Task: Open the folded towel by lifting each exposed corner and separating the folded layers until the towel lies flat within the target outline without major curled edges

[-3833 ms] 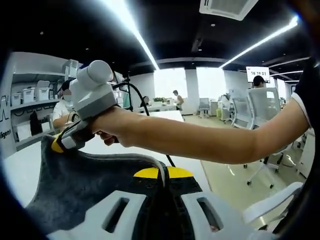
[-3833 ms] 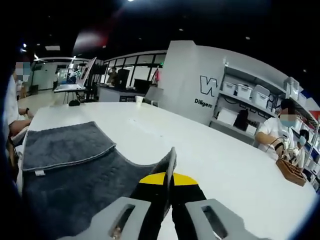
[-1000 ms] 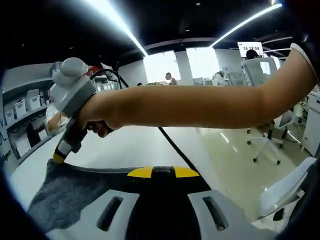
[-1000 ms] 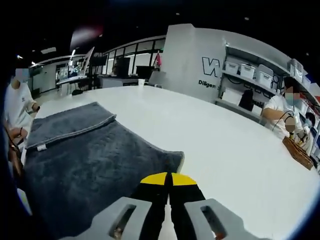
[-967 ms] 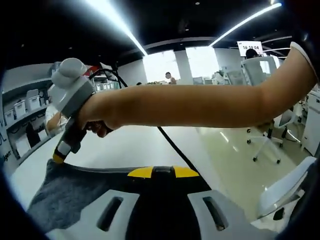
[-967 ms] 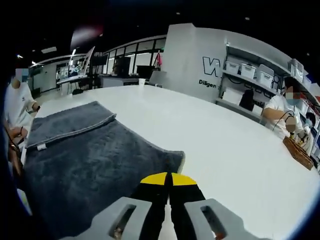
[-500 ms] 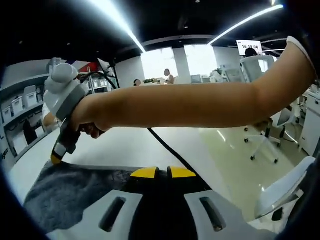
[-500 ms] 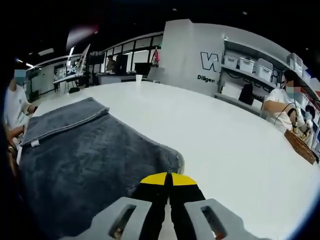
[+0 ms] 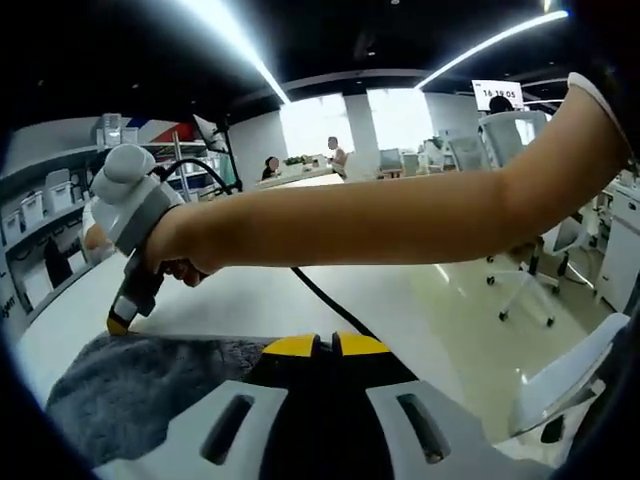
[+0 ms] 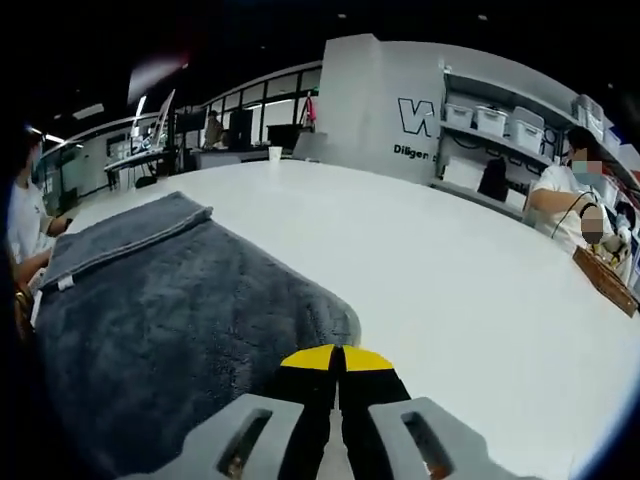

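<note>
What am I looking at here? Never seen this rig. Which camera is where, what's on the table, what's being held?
No robot: a person holds a two-jaw gripper in each hand, with a fisheye camera riding on each and looking along its jaws. In the left gripper view, the left gripper is at the bottom with jaws slightly apart, and the person's hand reaches across holding the right gripper, its tip at the grey towel. In the right gripper view, that gripper's yellow-tipped jaws look shut at the towel's near edge; I cannot tell if cloth is pinched. The towel lies on a white table, one part still folded over.
</note>
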Available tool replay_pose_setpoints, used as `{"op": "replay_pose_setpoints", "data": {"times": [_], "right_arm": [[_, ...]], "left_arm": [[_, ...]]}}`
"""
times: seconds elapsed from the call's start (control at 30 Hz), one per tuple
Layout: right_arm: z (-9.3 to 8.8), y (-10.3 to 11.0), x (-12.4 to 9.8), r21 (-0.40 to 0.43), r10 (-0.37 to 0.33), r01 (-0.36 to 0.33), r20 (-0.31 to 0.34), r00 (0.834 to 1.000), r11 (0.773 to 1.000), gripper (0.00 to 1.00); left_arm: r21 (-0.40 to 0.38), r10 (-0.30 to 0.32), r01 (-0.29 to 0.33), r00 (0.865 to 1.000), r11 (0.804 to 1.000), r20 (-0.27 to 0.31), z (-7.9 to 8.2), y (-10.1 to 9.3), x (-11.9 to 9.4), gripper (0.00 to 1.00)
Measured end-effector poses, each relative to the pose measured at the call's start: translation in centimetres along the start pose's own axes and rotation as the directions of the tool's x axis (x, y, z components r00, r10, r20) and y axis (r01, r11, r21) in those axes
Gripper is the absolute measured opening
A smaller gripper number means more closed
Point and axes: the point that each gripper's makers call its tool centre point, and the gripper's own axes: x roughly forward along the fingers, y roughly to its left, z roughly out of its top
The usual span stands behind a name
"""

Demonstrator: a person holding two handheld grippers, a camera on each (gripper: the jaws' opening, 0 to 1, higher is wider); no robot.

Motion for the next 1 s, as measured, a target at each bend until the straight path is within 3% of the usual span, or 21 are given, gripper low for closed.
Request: {"op": "replay_pose_setpoints", "data": {"times": [0.47,0.8,1.0], "right_arm": [[0.4,-0.2,-1.6,0.001,-0.029,0.029,0.019,0.999,1.000,0.00],[1.8,-0.3,-2.9,0.021,-0.050,0.049,0.063,0.997,0.999,0.01],[2.7,0.5,-3.2,0.010,-0.052,0.051,0.074,0.996,0.999,0.07]], "left_arm": [[-0.024,0.022,-0.022,0.999,0.999,0.037,0.5,0.6,-0.8,0.05],[-0.010,0.067,-0.066,0.993,0.998,0.098,2.3,1.3,-2.0,0.13],[0.007,0.106,-0.107,0.989,0.994,0.101,2.5,1.7,-2.7,0.26]]}}
